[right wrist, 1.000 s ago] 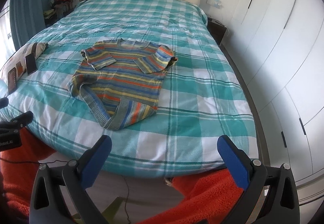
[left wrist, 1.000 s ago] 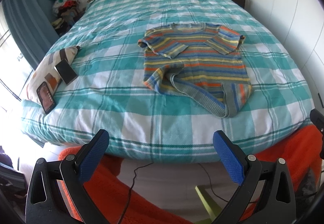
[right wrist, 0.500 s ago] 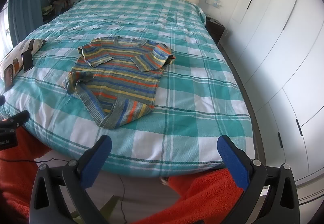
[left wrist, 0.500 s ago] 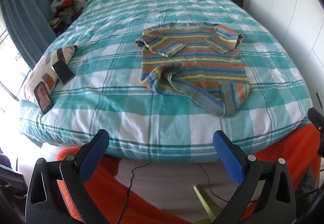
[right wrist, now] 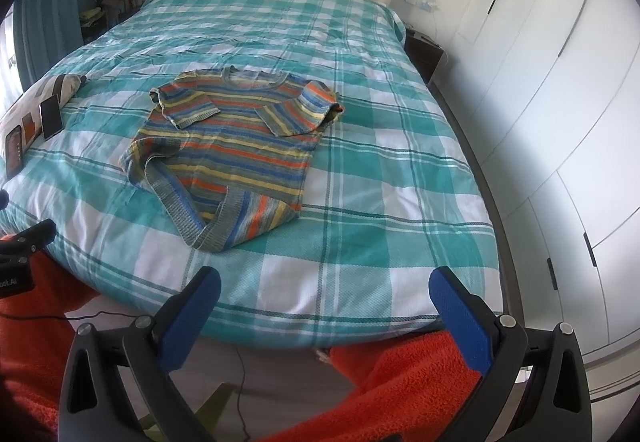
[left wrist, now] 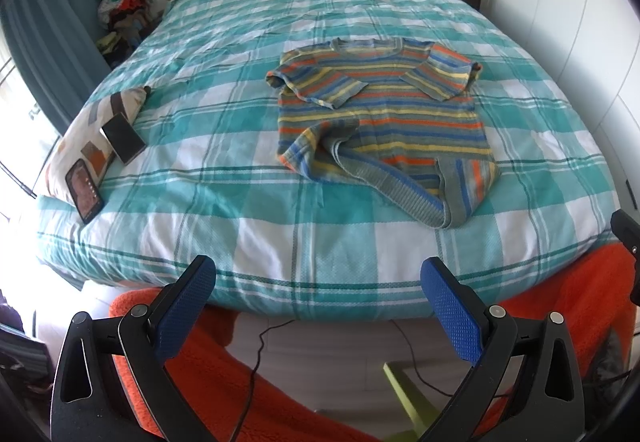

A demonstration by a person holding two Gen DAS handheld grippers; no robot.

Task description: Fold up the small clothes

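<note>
A small striped knit sweater (left wrist: 384,118) lies on the teal checked bedspread (left wrist: 256,210), both sleeves folded inward and its lower left hem rumpled and turned up. It also shows in the right wrist view (right wrist: 232,146). My left gripper (left wrist: 318,282) is open and empty, held off the foot of the bed, well short of the sweater. My right gripper (right wrist: 324,294) is open and empty, also off the bed's foot edge, with the sweater ahead and to its left.
Two phones (left wrist: 122,138) lie on a patterned pillow (left wrist: 86,140) at the bed's left edge. An orange blanket (left wrist: 224,378) and a cable lie below the foot of the bed. White wardrobes (right wrist: 560,90) line the right side. A clothes pile (left wrist: 120,10) stands at the far left.
Both grippers have drawn slightly back and shifted, so the sweater sits a little differently in each view. Both stay open. The sweater has not moved.
</note>
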